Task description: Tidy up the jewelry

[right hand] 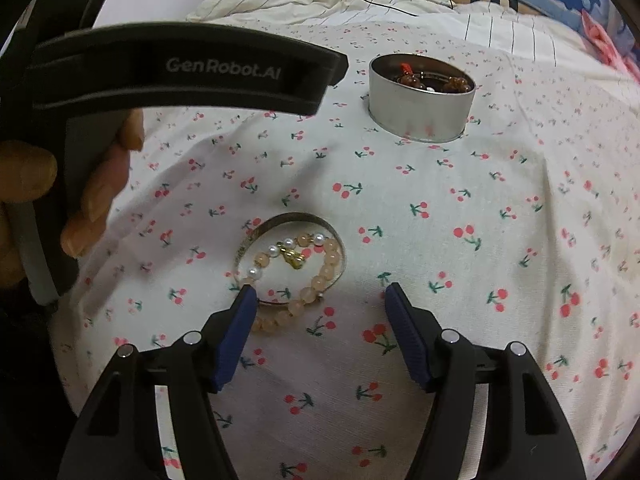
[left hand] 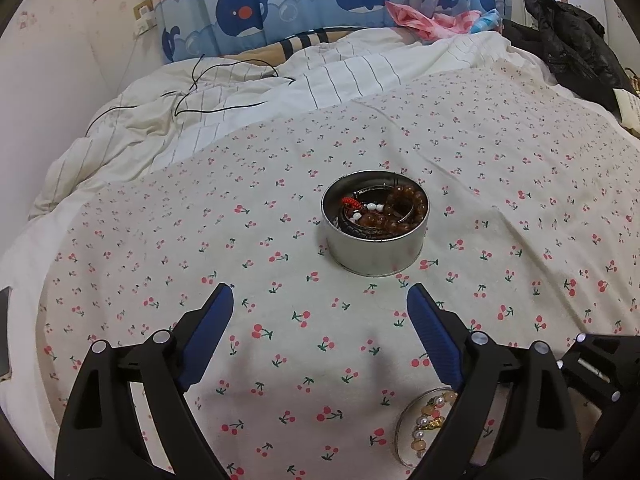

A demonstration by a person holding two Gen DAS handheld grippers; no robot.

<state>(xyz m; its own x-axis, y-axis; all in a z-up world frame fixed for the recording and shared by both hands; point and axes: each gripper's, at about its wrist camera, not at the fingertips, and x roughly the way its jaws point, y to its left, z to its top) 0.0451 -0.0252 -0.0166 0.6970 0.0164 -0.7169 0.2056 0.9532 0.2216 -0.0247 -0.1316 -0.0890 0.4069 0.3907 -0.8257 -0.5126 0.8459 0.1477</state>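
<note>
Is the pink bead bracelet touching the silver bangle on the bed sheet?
Touching. In the right wrist view the pink bead bracelet lies across the silver bangle, its beads crossing over the rim near the front.

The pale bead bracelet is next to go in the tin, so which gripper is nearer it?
Right. The right gripper hovers directly over the pale bead bracelet; the left gripper reaches past it, toward the tin.

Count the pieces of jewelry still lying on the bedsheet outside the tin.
2: a metal bangle lying flat just ahead of the right gripper, and a peach bead bracelet draped across its rim. More pieces sit inside the tin.
</note>
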